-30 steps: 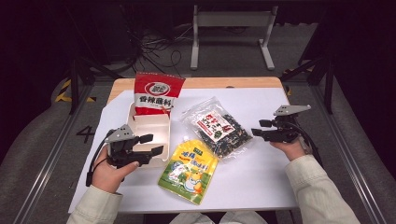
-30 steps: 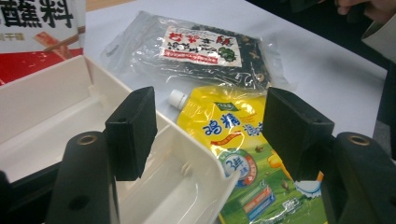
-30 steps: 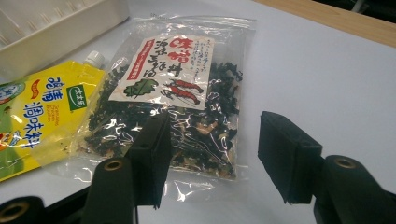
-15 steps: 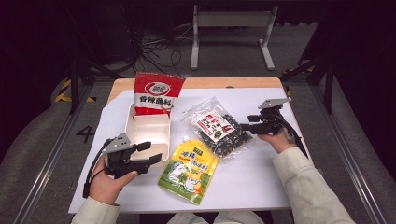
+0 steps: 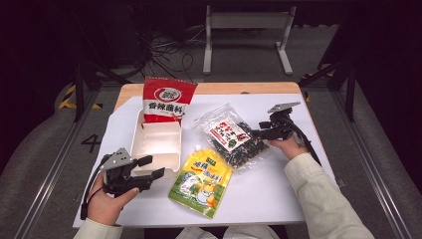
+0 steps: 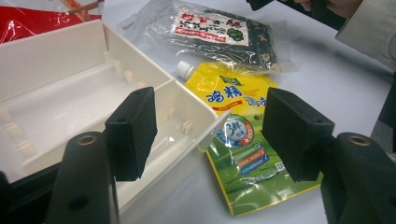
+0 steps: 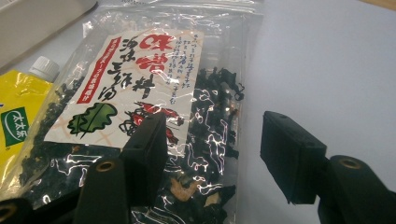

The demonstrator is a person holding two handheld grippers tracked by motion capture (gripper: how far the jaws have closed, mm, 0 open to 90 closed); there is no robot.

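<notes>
Straddling the seaweed bag [image 7: 154,121] edge, parted right tongs [image 7: 219,154]; left tongs [image 6: 210,135] likewise unclenched.

The clear crinkled plastic bag of dark seaweed [image 7: 187,116] looks glossy. The white rectangular plastic tray [image 6: 70,93] looks smooth and matt. The yellow plastic spouted pouch [image 6: 243,144] shines.

Bright, evenly lit table [image 5: 278,199], dark surroundings, glare on clear bag [image 7: 205,135].
</notes>
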